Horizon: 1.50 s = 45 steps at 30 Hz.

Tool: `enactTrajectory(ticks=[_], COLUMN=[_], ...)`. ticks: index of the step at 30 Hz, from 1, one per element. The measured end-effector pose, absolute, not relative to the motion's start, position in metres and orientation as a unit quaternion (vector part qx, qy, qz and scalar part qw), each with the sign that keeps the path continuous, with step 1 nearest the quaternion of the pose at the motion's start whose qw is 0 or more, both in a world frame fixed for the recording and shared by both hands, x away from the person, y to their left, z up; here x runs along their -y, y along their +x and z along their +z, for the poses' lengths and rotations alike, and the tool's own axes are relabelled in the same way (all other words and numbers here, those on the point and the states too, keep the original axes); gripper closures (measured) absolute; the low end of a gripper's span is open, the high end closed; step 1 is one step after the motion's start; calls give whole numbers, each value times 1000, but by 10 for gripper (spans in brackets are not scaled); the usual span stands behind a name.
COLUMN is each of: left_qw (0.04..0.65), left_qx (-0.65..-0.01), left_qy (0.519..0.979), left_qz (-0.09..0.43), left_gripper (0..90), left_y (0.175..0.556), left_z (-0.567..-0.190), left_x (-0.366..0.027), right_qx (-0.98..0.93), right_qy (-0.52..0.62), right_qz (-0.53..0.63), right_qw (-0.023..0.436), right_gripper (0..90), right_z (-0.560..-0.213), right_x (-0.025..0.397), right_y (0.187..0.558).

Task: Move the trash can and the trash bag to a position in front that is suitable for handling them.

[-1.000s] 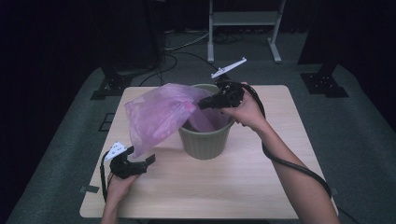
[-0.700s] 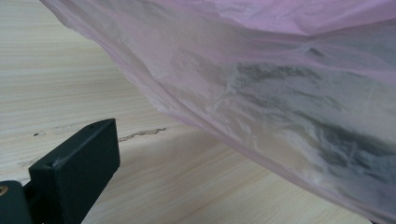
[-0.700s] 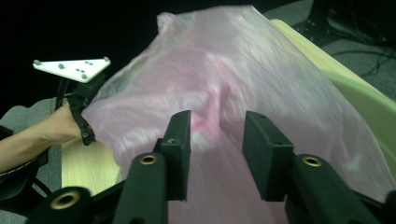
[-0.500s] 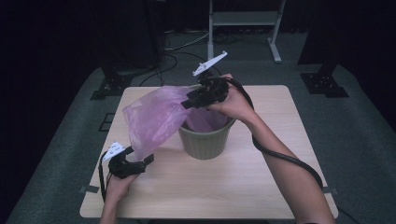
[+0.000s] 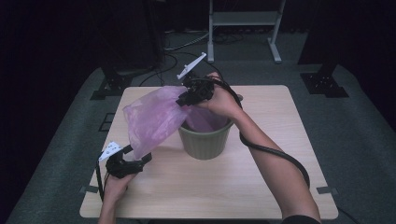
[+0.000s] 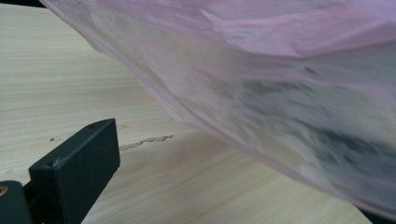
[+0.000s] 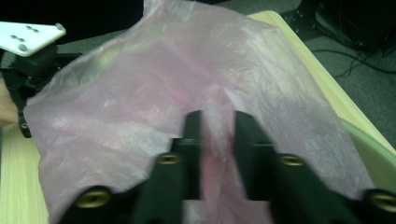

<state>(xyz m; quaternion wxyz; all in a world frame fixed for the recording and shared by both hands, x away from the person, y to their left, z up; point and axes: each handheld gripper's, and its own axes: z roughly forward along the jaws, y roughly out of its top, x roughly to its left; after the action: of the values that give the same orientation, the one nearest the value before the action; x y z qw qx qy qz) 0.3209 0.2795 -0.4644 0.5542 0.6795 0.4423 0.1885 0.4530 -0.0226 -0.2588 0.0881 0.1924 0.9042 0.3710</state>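
Observation:
A thin pink plastic bag [image 5: 152, 119] stretches from the left front of the table up to a green bin [image 5: 205, 142] at the table's middle. My right gripper [image 5: 183, 100] is above the bin's far left rim, shut on the bag's upper edge; in the right gripper view the pink bag [image 7: 140, 93] is pinched in my right gripper [image 7: 219, 121]. My left gripper [image 5: 140, 158] sits low at the bag's bottom corner. One of its fingers [image 6: 79, 163] stands far to the side, open, with the bag [image 6: 280, 93] draped over the other.
The wooden table [image 5: 280, 177] has bare room at the right and front. A cable trails along the person's right forearm. Dark stands and cables sit on the floor beyond the far edge. The bin's rim [image 7: 373, 149] lies right of the bag.
My right gripper has carried the bag's edge leftward and farther back, from above the bin's middle to its far left rim. The left gripper has barely moved.

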Motion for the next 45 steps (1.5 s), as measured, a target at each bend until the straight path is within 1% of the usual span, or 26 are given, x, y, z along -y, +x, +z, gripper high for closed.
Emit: enactTrajectory(ticks=[2, 3, 10, 18, 19, 20, 30, 31, 32, 33, 38, 41, 45], left_qw=[557, 558, 575, 582, 585, 587, 602, 607, 609, 610, 613, 616, 619], left_qx=[-442, -441, -420, -397, -388, -384, -348, -341, -337, -336, -328, -328, -327], left_qy=[678, 678, 678, 686, 687, 686, 690, 690, 689, 689, 691, 689, 686], left_qz=[186, 187, 182, 183, 189, 192, 202, 200, 200, 199, 196, 196, 199], left_gripper=[0, 0, 0, 0, 47, 60, 65, 88, 108, 108, 119, 119, 119], left_y=[321, 321, 321, 330, 331, 333, 347, 347, 348, 349, 353, 354, 355], left_z=[-463, -463, -451, -435, -431, -427, -390, -387, -385, -382, -374, -372, -367], left_x=[-279, -278, -268, -254, -253, -252, -242, -242, -241, -239, -236, -237, -241], right_qx=[-904, -902, -892, -871, -869, -867, -857, -856, -855, -855, -860, -863, -874], right_qy=[195, 197, 204, 227, 230, 233, 254, 256, 257, 259, 252, 238, 206], right_qz=[372, 375, 395, 428, 431, 433, 444, 444, 444, 444, 436, 437, 430], right_qw=[84, 82, 78, 76, 76, 75, 68, 67, 67, 63, 78, 86, 98], right_gripper=[893, 898, 900, 900, 900, 900, 899, 899, 892, 864, 662, 587, 521], right_z=[-260, -260, -260, -261, -261, -262, -276, -277, -277, -278, -273, -264, -252], right_x=[26, 28, 52, 93, 97, 101, 137, 140, 142, 144, 143, 137, 117], right_y=[453, 453, 446, 434, 433, 432, 424, 424, 424, 423, 420, 419, 421])
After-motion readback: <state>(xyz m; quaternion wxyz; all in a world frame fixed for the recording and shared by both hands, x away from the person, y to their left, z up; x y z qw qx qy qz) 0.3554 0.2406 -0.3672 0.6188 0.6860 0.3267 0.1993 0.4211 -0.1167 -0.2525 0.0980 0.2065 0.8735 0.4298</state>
